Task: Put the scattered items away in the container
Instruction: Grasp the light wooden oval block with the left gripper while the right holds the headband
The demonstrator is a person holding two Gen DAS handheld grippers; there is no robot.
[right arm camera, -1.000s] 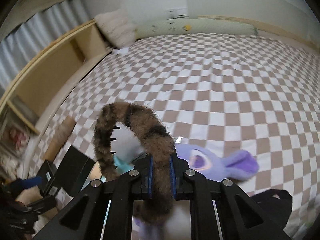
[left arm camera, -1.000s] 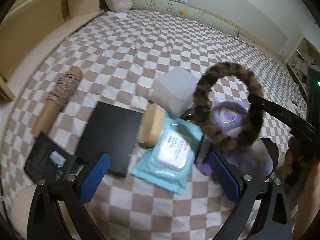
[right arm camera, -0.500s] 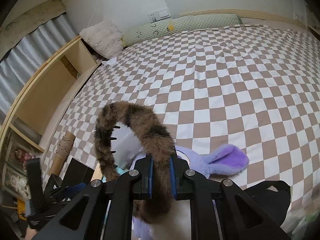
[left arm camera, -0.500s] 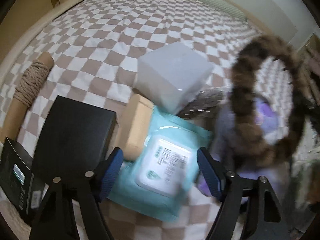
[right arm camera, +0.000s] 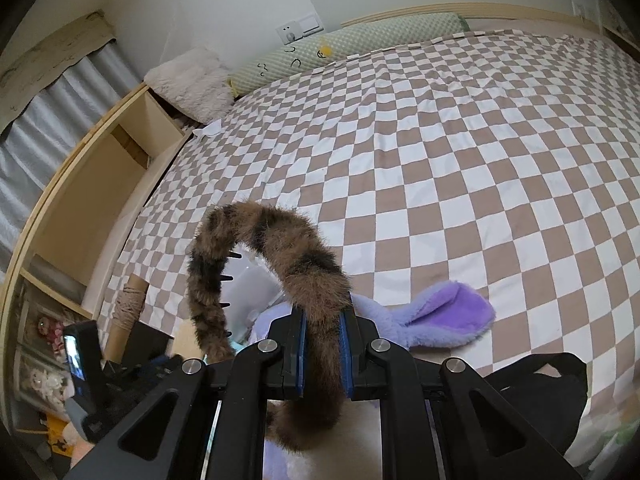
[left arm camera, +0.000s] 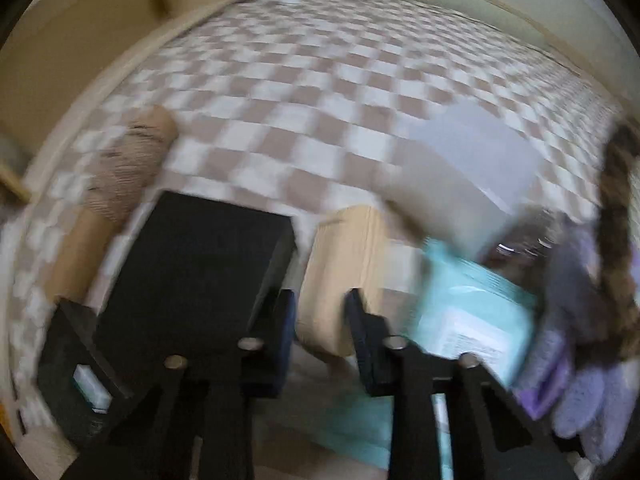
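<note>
My left claw (left arm camera: 320, 322) has just closed on the tan block (left arm camera: 340, 276); my right claw (right arm camera: 322, 344) grips the furry headband (right arm camera: 296, 264). Beyond, toward twelve o'clock, the checkered bed (right arm camera: 460, 168) reaches the wall (right arm camera: 240, 4).

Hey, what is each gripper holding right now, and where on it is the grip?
Right gripper: the furry brown headband, clamped near one end of its arc. Left gripper: the tan block, pinched across its near end.
</note>
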